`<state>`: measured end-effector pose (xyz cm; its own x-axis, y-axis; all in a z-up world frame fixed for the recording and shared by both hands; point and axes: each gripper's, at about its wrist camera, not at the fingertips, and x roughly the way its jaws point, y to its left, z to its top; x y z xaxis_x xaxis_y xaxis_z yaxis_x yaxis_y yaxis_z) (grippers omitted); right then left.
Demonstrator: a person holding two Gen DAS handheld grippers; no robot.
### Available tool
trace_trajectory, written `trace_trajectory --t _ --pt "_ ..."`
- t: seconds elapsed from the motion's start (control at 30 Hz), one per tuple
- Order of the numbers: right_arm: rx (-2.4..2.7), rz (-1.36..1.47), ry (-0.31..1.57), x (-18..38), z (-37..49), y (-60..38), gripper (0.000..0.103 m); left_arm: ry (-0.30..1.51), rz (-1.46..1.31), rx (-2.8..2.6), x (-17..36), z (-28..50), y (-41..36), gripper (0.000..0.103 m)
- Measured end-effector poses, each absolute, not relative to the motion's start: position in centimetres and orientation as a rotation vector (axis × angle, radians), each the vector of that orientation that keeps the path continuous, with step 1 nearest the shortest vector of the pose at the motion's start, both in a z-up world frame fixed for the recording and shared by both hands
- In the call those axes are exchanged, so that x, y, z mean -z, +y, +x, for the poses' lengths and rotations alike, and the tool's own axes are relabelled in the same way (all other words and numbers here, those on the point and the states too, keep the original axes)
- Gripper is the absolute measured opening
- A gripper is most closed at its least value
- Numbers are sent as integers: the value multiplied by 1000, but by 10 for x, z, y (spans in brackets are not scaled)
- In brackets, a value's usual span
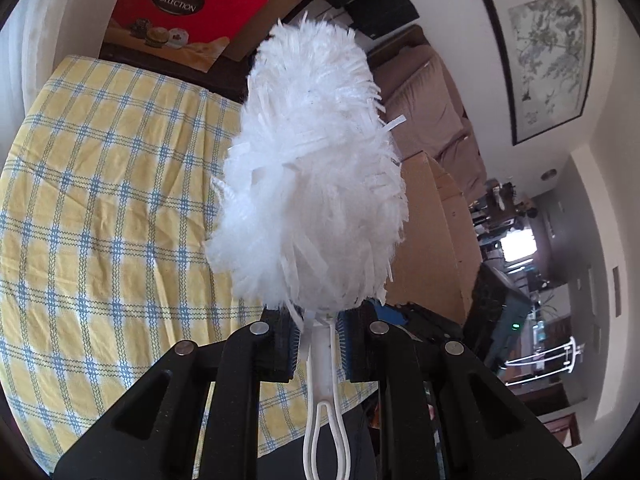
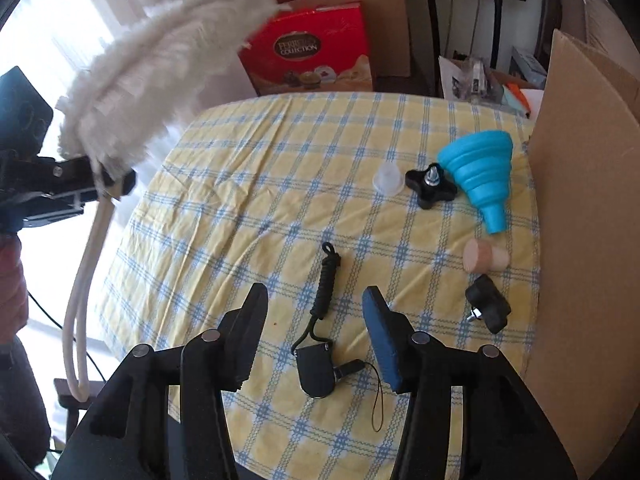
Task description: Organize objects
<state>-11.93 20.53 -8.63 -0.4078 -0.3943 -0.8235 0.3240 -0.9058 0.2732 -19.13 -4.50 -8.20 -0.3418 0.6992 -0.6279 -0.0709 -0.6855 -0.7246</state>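
My left gripper is shut on the white handle of a fluffy white duster and holds it in the air beside the table; both also show in the right wrist view, the gripper and the duster at the left. My right gripper is open and empty, above a black coiled cord with a small black device. On the yellow checked tablecloth lie a blue collapsible funnel, a clear cap, a black star knob, a wooden cylinder and a second black knob.
A tall cardboard panel stands along the table's right edge. A red chocolate box and cardboard boxes sit behind the table. A beige sofa and a framed picture lie beyond.
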Motion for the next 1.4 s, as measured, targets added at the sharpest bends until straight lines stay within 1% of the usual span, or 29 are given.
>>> trace_trajectory --t 0.13,0.4,0.63,0.73,0.8,0.83,0.9,0.93,1.07,1.17,1.4 --pt "2222 1315 -246 69 -111 196 51 -854 -1406 -2079 95 -189 -47 15" --pt "2031 1300 -415 70 -96 168 51 -894 -1427 -2079 110 -183 -34 15" --pt "2005 1319 -466 80 -100 159 50 -931 -1419 -2083 121 -180 -27 15" --pt "1981 1330 -508 84 -104 159 44 -942 -1413 -2085 124 -179 -23 15" --pt "1983 1327 -500 84 -104 159 41 -939 -1411 -2083 124 -179 -19 15" --pt "1990 1327 -486 85 -104 157 39 -934 -1410 -2083 124 -178 -17 15" --pt "1999 1333 -454 87 -103 155 32 -925 -1411 -2080 125 -177 -13 15" --pt "2002 1336 -438 89 -103 154 25 -921 -1411 -2085 125 -177 -12 15" --pt "2065 1340 -331 92 -101 152 18 -917 -1406 -2101 124 -175 -8 15" --pt "2114 1350 -293 94 -101 159 12 -916 -1402 -2105 122 -173 -6 15" --pt "2154 1347 -298 81 -98 186 10 -861 -1368 -2120 100 -170 15 15"
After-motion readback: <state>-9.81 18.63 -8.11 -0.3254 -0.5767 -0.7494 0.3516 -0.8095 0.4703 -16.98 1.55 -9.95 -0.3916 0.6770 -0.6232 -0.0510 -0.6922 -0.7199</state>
